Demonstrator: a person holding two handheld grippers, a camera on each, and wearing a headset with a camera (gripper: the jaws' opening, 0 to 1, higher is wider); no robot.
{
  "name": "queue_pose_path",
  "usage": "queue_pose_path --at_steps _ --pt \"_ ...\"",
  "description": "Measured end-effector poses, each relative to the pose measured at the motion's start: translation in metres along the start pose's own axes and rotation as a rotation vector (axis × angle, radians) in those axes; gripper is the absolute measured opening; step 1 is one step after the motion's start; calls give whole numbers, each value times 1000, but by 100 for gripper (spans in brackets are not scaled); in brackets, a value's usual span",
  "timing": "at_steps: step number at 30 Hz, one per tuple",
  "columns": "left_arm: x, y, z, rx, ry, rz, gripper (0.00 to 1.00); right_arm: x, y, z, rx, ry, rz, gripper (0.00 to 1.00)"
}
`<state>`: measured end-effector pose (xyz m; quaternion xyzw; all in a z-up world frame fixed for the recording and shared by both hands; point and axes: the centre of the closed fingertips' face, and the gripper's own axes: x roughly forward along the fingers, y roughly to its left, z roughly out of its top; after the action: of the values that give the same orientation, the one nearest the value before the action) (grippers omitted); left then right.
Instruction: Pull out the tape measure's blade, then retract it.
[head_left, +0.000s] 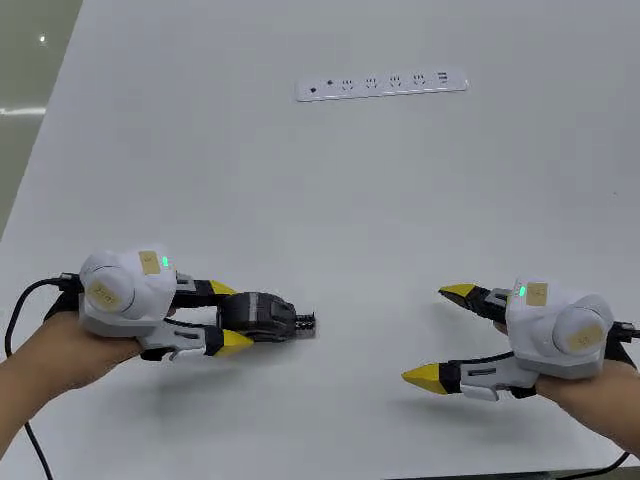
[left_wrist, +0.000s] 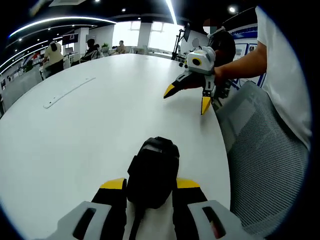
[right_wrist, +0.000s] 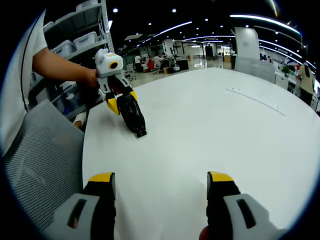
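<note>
- Gripping the black tape measure (head_left: 258, 316) across its case, our left claw (head_left: 229, 316) has its two yellow-tipped jaws pressed against opposite sides of the case, only as far apart as the case is wide.
- In the left gripper view we see the case wedged between the jaws, with its front end reaching forward past the yellow tips.
- The tape measure rests on the white tabletop (head_left: 330, 200) at the near left in the head view, and its mouth points toward the other claw.
- At that mouth we make out a small dark end hook (head_left: 308, 322) just beside the case, with no length of blade showing behind it.
- Our right claw (head_left: 439, 333) is spread wide with nothing between its jaws. It is well apart from the tape measure, and its yellow tips point leftward at it.
- In the right gripper view we see bare tabletop between the two parted jaws, and the left claw with its tape measure farther off at the upper left.
- Our left hand (head_left: 55, 350) wraps the body of the left claw, and our right hand (head_left: 600, 390) wraps the right one.
- A dark cable (head_left: 20, 300) loops from the rear of the left claw toward the near edge.
- A white power strip (head_left: 381, 85) lies flat on the far part of the tabletop, well apart from both claws.
- In the left gripper view a grey mesh chair (left_wrist: 265, 150) stands just beside the tabletop's edge.
</note>
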<state>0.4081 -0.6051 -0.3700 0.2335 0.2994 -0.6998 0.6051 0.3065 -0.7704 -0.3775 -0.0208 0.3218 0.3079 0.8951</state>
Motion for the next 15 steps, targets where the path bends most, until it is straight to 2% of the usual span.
queue_pose_path --at_steps 15 --pt "1 0 -2 59 53 14 31 26 6 16 -88 -3 78 68"
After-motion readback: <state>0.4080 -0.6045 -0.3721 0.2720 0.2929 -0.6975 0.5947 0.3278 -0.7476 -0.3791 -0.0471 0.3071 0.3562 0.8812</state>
